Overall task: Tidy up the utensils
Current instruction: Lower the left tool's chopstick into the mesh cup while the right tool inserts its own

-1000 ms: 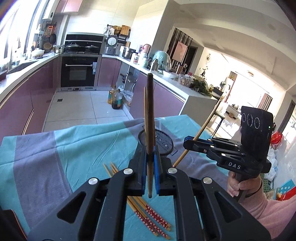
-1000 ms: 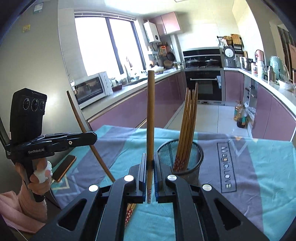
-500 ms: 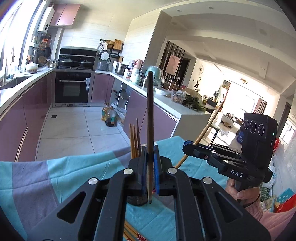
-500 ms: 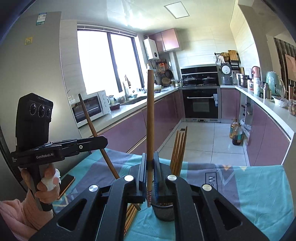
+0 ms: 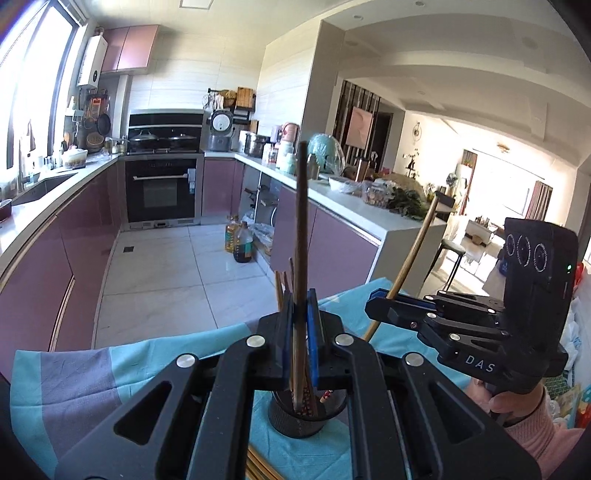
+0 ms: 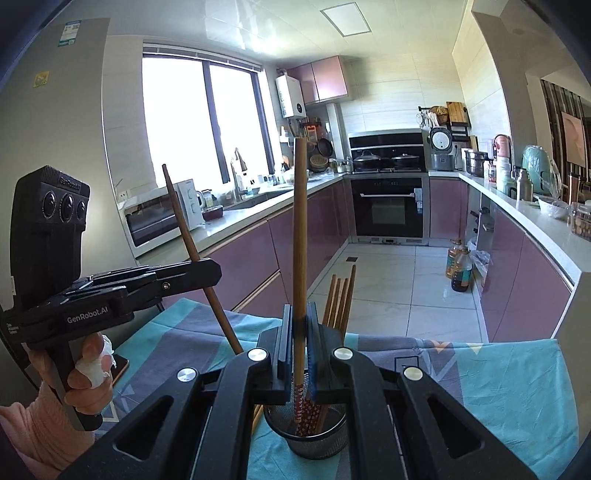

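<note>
Both grippers, left gripper [image 5: 298,332] and right gripper [image 6: 300,343], each clamp 1 upright chopstick [image 5: 300,221] over my mesh cup [image 6: 306,435] on the table [image 6: 498,387].

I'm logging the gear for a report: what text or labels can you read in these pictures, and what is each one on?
"DAS": on the side of the right gripper.
"GenRobot.AI": on the side of the left gripper.
Green-and-white sticker and yellow sticker on the refrigerator: too small to read.
</note>
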`<action>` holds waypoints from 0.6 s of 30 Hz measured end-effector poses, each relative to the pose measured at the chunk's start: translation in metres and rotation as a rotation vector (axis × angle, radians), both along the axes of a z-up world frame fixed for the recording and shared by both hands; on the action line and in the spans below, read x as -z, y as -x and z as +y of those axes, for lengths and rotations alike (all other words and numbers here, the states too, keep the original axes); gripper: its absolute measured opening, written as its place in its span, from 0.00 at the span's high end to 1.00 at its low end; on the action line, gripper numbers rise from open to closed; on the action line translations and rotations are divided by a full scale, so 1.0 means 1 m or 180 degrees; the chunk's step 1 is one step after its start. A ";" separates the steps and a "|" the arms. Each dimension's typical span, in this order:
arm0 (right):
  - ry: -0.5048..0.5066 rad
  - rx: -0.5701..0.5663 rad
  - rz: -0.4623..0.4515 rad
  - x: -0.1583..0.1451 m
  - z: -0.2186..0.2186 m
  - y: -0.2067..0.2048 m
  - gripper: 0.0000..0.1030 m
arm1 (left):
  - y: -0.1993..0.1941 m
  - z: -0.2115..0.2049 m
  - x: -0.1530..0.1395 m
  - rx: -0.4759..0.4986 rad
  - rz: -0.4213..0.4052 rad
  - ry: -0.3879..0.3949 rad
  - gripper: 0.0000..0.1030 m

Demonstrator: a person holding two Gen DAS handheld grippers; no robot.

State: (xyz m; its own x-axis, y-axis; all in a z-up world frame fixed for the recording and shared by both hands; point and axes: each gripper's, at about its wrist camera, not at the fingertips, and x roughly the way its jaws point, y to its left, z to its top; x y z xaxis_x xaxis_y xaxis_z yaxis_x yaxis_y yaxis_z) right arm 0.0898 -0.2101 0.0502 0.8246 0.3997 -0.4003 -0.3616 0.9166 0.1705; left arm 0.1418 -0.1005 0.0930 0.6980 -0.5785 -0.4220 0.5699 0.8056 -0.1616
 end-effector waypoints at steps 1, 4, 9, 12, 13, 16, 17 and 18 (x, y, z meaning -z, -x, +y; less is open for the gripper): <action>0.0007 0.0001 0.0029 0.003 0.001 -0.003 0.94 | -0.002 -0.003 0.003 0.0012 0.0039 -0.0031 0.93; 0.0034 -0.0001 0.0123 0.011 0.004 -0.007 0.94 | -0.006 -0.011 0.014 0.0032 0.0121 -0.0122 0.93; 0.0097 -0.0024 0.0308 0.022 0.006 -0.013 0.94 | -0.011 -0.020 0.031 0.0115 0.0264 -0.0243 0.93; 0.0141 -0.0054 0.0430 0.027 0.008 -0.019 0.94 | -0.014 -0.022 0.041 0.0174 0.0356 -0.0315 0.93; 0.0161 -0.0063 0.0477 0.030 0.009 -0.021 0.94 | -0.018 -0.021 0.044 0.0179 0.0377 -0.0350 0.93; 0.0193 -0.0073 0.0611 0.038 0.012 -0.029 0.94 | -0.023 -0.026 0.053 0.0214 0.0452 -0.0458 0.93; 0.0187 -0.0075 0.0658 0.040 0.012 -0.033 0.94 | -0.026 -0.026 0.055 0.0219 0.0481 -0.0483 0.93; 0.0179 -0.0079 0.0695 0.043 0.012 -0.035 0.94 | -0.029 -0.027 0.057 0.0224 0.0509 -0.0499 0.93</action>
